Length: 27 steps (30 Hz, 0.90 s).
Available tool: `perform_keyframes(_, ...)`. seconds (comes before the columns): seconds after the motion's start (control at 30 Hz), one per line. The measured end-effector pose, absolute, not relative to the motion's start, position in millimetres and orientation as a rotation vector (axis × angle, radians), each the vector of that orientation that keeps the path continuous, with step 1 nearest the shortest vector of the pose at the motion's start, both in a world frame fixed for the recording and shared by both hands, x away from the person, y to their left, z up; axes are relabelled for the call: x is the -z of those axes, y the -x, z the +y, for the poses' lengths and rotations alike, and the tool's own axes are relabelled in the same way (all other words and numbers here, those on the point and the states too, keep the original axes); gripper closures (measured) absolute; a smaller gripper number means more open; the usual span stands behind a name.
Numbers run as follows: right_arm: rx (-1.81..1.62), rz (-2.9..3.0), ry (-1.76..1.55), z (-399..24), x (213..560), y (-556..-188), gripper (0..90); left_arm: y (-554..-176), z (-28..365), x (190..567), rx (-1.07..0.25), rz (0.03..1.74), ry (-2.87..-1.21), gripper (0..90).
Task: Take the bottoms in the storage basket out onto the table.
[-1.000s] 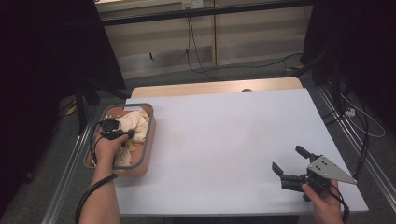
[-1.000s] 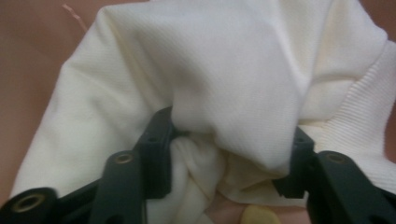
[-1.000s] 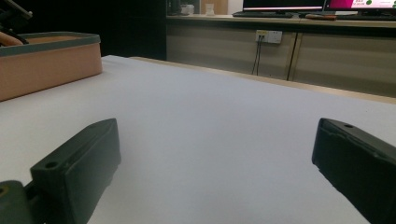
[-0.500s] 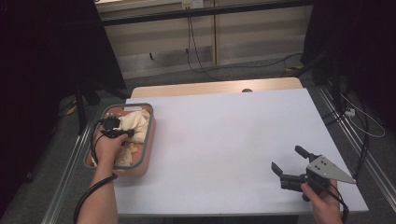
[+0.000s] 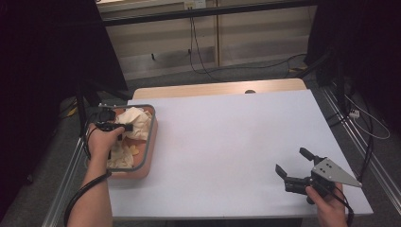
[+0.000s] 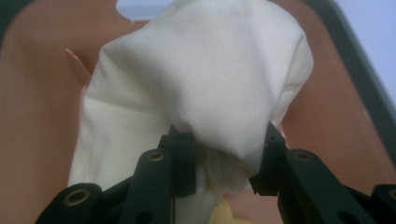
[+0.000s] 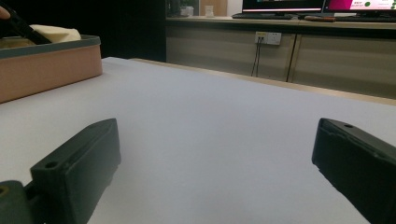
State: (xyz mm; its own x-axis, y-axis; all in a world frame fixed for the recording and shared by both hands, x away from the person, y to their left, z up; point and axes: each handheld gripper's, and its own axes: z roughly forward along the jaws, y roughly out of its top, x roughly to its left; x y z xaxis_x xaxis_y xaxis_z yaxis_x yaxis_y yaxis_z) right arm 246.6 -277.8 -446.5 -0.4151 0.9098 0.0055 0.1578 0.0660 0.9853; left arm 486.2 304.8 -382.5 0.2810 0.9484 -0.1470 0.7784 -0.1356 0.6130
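A salmon tray with a grey rim (image 5: 150, 142) stands at the table's left edge and holds crumpled white cloths. My left gripper (image 5: 124, 127) hangs over it, shut on a bunched fold of one white cloth (image 5: 136, 120). In the left gripper view the cloth (image 6: 201, 84) drapes up and over both black jaws, which pinch its gathered part at the left gripper (image 6: 222, 163). The tray's inner wall (image 6: 42, 107) shows behind it. My right gripper (image 5: 290, 160) rests low near the table's front right, open, with nothing between its jaws (image 7: 215, 149).
More pale cloth pieces (image 5: 124, 156) lie in the near half of the tray. The white table top (image 5: 227, 137) stretches between the two hands. From the right gripper view the tray (image 7: 46, 65) stands far left. Cables and cabinets lie beyond the table's far edge.
The left hand has lifted a little above the tray, drawing the white cloth up with it. The right hand and its gripper have stayed where they were.
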Motion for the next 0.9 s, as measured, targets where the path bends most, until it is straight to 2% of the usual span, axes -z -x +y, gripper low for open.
perform_keyframes(0.53, -1.411, 1.665, -1.072, -277, 446, -247, 0.7, -482, 308, 327, -0.377, 1.519, -1.962, 67.2)
perform_keyframes(0.77, -1.411, 1.67, -1.067, -276, 446, -246, 0.7, -484, 308, 350, -0.397, 1.485, -1.973, 65.6)
perform_keyframes(0.83, -1.413, 1.671, -1.068, -277, 446, -246, 0.7, -484, 309, 360, -0.44, 1.458, -1.981, 62.3)
perform_keyframes(0.9, -1.412, 1.671, -1.075, -277, 446, -246, 0.7, -485, 311, 370, -0.458, 1.429, -1.98, 54.9)
